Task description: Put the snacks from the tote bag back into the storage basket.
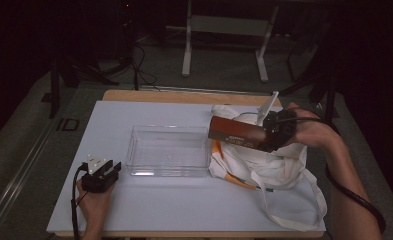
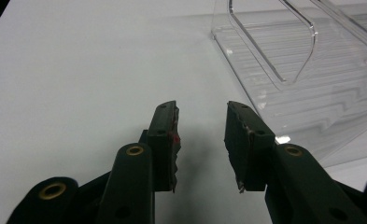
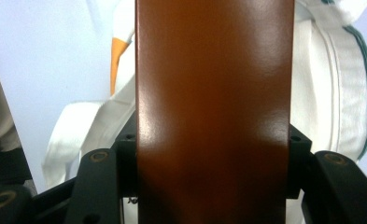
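My right gripper [image 1: 276,131] is shut on one end of a long brown box [image 1: 236,133], which it holds level in the air above a white cloth bag [image 1: 269,162] at the right of the table. In the right gripper view the brown box [image 3: 214,107] runs straight up between the black jaws, with the bag [image 3: 333,79] below it. A clear plastic bin [image 1: 169,150] stands empty at the table's middle, just left of the box's free end. My left gripper [image 1: 101,175] rests on the table at the bin's near left corner, open with nothing between its fingertips [image 2: 201,135].
The bag's long straps [image 1: 289,210] trail toward the table's front right edge. The white table top [image 1: 109,130] is bare to the left of and behind the clear bin [image 2: 312,79]. Dark stands and a white frame [image 1: 224,35] lie beyond the far edge.
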`<act>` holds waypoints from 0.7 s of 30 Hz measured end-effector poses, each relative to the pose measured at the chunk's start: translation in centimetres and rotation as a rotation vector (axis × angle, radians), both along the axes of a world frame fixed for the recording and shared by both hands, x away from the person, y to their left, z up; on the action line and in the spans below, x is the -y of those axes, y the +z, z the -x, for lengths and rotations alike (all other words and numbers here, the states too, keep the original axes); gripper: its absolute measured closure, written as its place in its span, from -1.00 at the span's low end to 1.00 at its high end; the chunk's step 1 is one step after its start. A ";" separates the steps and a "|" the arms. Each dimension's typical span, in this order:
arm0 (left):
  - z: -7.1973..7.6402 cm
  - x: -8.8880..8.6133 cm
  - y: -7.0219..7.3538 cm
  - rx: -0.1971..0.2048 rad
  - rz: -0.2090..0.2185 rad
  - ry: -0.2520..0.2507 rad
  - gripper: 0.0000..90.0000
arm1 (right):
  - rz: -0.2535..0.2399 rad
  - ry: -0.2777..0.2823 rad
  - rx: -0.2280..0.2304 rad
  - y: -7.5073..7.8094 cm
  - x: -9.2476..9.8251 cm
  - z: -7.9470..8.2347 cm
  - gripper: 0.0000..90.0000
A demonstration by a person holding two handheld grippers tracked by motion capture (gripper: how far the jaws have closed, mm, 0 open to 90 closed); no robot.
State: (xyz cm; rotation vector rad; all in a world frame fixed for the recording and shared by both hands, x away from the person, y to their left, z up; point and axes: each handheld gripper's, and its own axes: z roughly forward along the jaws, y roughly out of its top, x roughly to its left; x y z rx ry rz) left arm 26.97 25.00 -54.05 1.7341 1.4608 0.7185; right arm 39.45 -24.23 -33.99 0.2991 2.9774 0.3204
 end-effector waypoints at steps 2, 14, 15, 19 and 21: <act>0.0 0.0 0.0 0.000 0.000 0.000 0.44 | 0.001 0.005 -0.001 0.0 -0.3 0.0 -0.03; 0.0 0.0 0.0 0.001 0.002 -0.001 0.44 | -0.005 0.039 -0.008 -0.1 -2.1 -0.2 -0.04; 0.0 0.0 0.0 0.001 0.002 -0.001 0.44 | -0.005 0.039 -0.008 -0.1 -2.1 -0.2 -0.04; 0.0 0.0 0.0 0.001 0.003 -0.002 0.43 | -0.010 0.047 -0.008 -0.1 -2.8 -0.3 -0.04; 0.0 0.0 0.0 0.001 0.004 -0.002 0.44 | -0.009 0.052 -0.010 -0.1 -3.0 -0.3 -0.04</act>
